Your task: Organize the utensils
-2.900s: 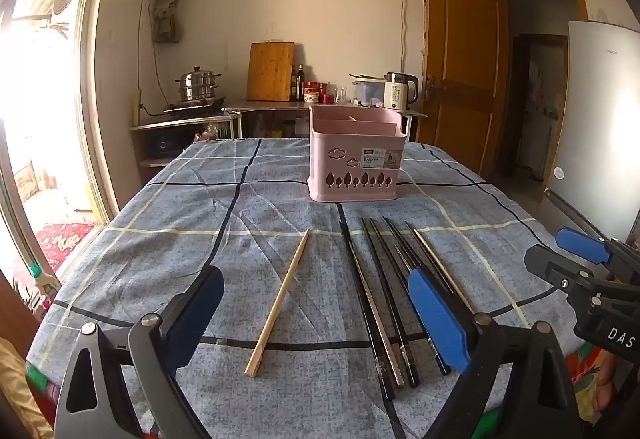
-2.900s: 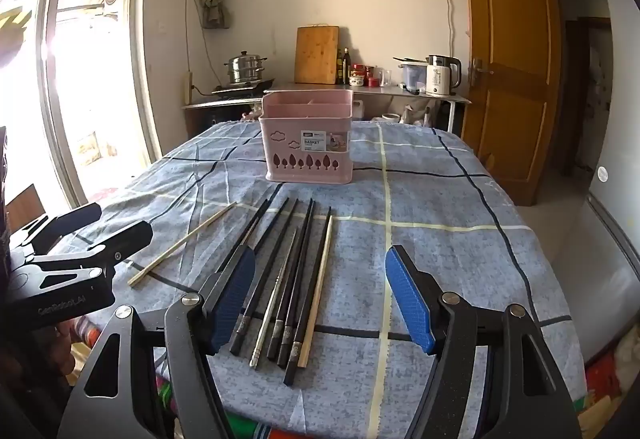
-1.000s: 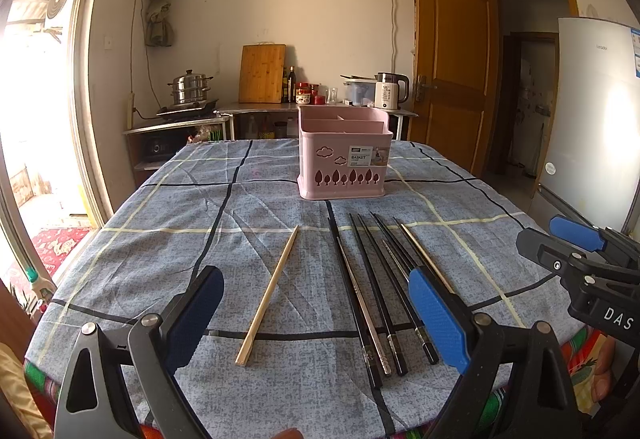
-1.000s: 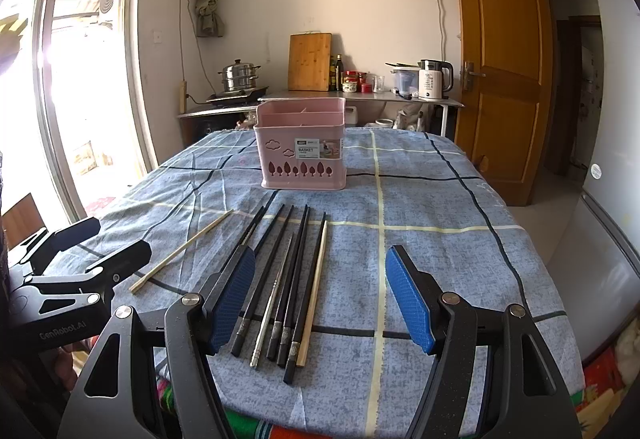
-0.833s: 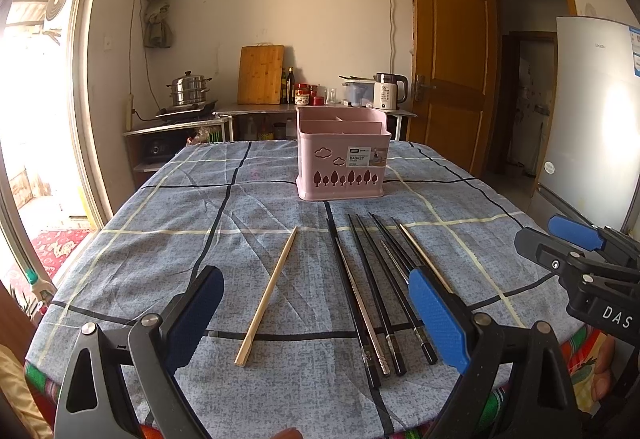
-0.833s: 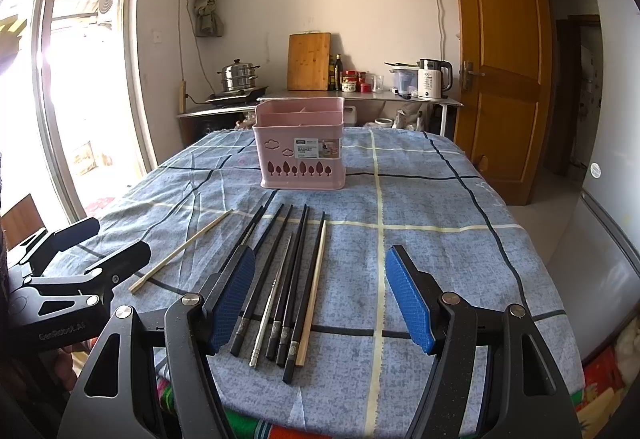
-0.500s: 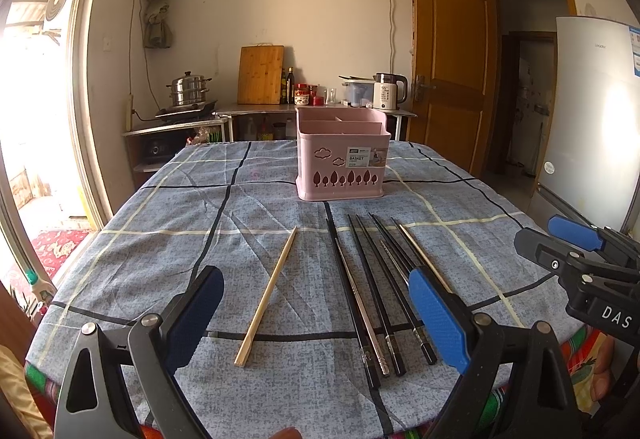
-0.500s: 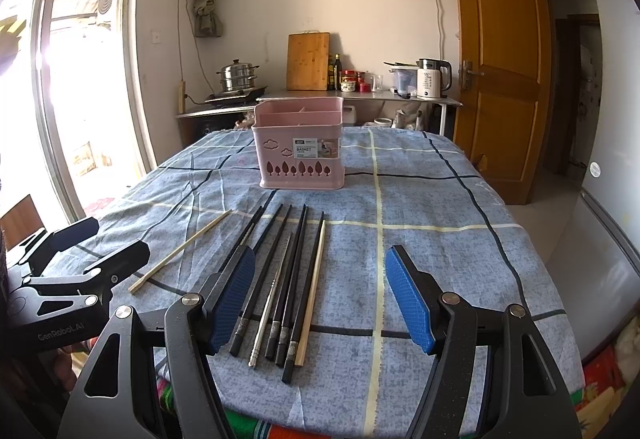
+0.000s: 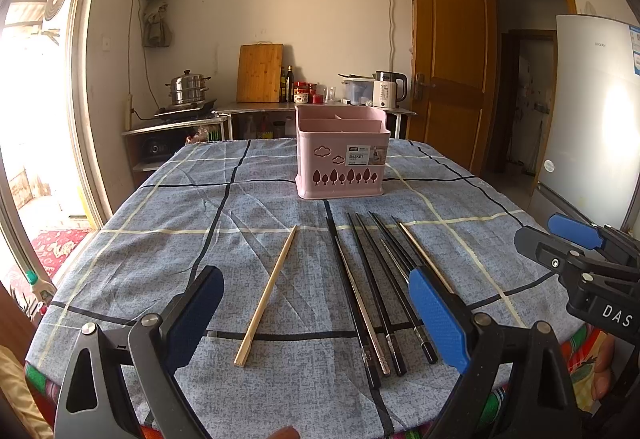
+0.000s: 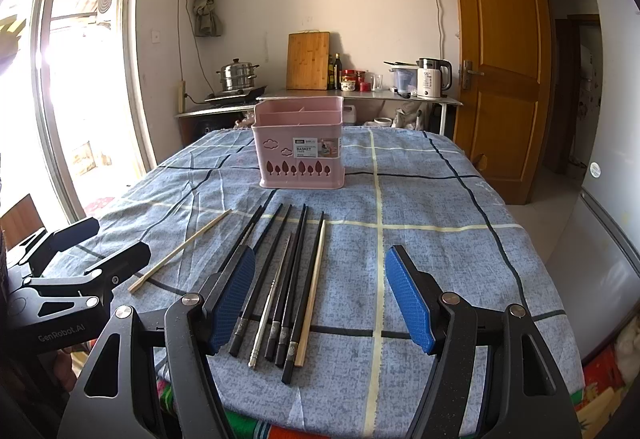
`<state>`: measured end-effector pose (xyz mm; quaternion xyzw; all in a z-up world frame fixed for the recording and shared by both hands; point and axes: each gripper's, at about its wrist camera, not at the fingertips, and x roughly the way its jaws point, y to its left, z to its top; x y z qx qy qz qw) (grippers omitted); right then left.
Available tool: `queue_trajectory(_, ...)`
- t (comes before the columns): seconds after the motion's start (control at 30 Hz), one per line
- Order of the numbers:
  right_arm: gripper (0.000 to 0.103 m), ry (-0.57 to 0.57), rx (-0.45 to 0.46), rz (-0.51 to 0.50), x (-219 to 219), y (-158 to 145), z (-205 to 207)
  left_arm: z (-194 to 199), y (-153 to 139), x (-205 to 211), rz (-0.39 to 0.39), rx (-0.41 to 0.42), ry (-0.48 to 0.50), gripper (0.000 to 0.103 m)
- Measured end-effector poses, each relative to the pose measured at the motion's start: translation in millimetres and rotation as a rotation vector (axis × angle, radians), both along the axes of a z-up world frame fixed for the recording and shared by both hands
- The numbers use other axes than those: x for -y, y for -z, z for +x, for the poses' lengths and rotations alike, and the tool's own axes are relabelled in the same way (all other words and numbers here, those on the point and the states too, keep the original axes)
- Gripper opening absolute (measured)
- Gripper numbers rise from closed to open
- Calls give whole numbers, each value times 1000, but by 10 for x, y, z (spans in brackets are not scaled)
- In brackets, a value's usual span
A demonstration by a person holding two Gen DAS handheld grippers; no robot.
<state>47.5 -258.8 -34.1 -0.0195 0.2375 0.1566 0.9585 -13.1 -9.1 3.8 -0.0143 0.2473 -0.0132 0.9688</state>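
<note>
Since a moment ago, when I pulled both back slightly, my left hand-held gripper (image 9: 312, 315) and right hand-held gripper (image 10: 320, 297) hover spread and empty. The chopsticks (image 10: 286, 271) lie untouched on the counter (image 10: 432, 239), near the pink basket (image 10: 300, 149); sorting hasn't begun.

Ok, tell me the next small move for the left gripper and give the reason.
Probably lower the left gripper onto the lone wooden chopstick. Both grippers are open and hold nothing, the pink basket looks empty from here, and that chopstick lies apart from the bundle of dark chopsticks, nearly between the left fingers, so it seems the easiest first pick.
</note>
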Motion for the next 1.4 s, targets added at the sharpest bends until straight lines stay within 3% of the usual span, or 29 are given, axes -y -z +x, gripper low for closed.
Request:
queue_trajectory(0.43, 68, -1, -11, 2, -4, 24, 26, 50, 33, -31, -4, -19, 17, 94)
queue_trajectory(0.57, 68, 1, -29, -6, -16, 54, 101, 201, 89, -114, -41, -78, 38, 94)
queue_trajectory(0.87, 68, 6, -93, -37, -49, 132, 444, 715, 251, -281, -16, -232, 44, 94)
queue_trajectory(0.93, 68, 4, -108, -56, -81, 167, 540, 858, 279, -338, -18, -270, 49, 78)
queue_trajectory(1.2, 68, 8, -192, -106, -177, 280, 960, 1333, 393, -443, 4, -377, 84, 77)
queue_trajectory(1.4, 46, 3, -297, -129, -234, 427, 1306, 1615, 537, -477, 0, -445, 85, 74)
